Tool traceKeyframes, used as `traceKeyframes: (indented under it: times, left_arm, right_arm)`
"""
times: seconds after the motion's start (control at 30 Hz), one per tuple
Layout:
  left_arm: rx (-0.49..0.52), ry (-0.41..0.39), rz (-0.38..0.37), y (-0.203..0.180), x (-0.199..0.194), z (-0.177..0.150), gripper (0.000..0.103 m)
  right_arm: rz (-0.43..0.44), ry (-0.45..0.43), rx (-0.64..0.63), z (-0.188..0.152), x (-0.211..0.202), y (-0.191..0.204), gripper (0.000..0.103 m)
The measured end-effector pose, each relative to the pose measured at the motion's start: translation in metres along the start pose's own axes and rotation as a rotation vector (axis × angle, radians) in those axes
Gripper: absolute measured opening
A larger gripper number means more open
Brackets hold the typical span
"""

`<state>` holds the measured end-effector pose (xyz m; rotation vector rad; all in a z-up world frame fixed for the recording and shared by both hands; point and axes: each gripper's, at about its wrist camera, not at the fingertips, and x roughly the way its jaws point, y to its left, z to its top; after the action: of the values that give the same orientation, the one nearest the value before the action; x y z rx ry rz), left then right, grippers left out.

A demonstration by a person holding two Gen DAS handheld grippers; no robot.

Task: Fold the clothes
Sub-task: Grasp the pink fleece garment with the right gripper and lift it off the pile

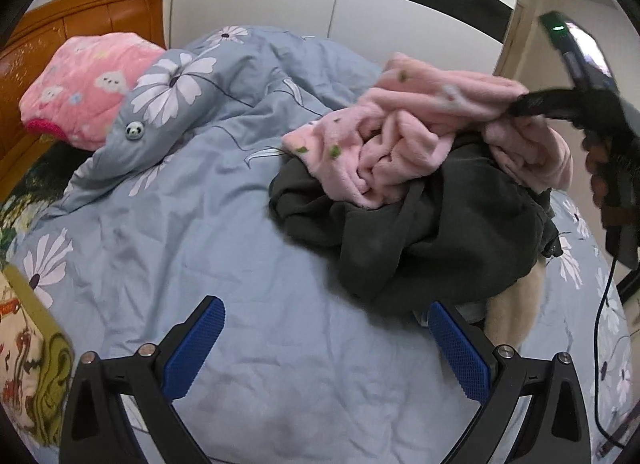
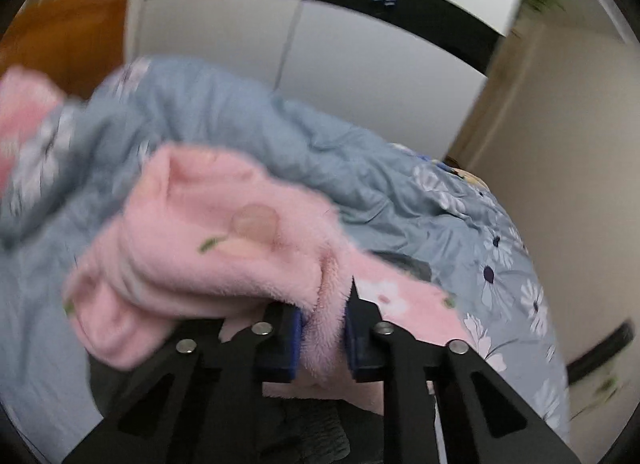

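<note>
A pink fleece garment [image 1: 420, 136] with small green and white prints lies crumpled on top of a dark grey garment [image 1: 412, 232] on the bed. My right gripper [image 2: 323, 324] is shut on a fold of the pink garment [image 2: 224, 240] and lifts it; it also shows in the left wrist view [image 1: 520, 106] at the pink garment's right edge. My left gripper [image 1: 324, 328] is open and empty, low over the blue bedcover, just in front of the dark garment.
The bed has a blue floral duvet [image 1: 208, 224], bunched at the back. A pink quilt [image 1: 88, 84] lies by the orange headboard [image 1: 80, 16]. A beige garment [image 1: 516, 300] peeks from under the dark one. White wardrobe doors [image 1: 400, 16] stand behind. A black cable [image 1: 600, 328] hangs right.
</note>
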<state>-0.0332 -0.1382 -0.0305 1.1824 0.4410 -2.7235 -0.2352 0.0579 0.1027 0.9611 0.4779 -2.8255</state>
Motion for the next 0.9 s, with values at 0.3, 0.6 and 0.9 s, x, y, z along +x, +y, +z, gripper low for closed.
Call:
traceKeyframes:
  times: [0.3,0.6,0.9]
  left_arm:
    - [0.001,-0.023,-0.040,-0.008,-0.055,-0.004,0.103]
    - [0.064,-0.107,-0.104,-0.041,-0.136,-0.014,0.103]
    - [0.105,-0.120,-0.147,-0.056,-0.187,-0.048,0.103]
  right_arm:
    - [0.001,-0.300,0.125,0.057,-0.152,-0.064,0.014]
    - [0.048,-0.494,0.169,0.019,-0.332,-0.126,0.014]
    - [0.079,-0.309,0.202,-0.131,-0.366,-0.149,0.014]
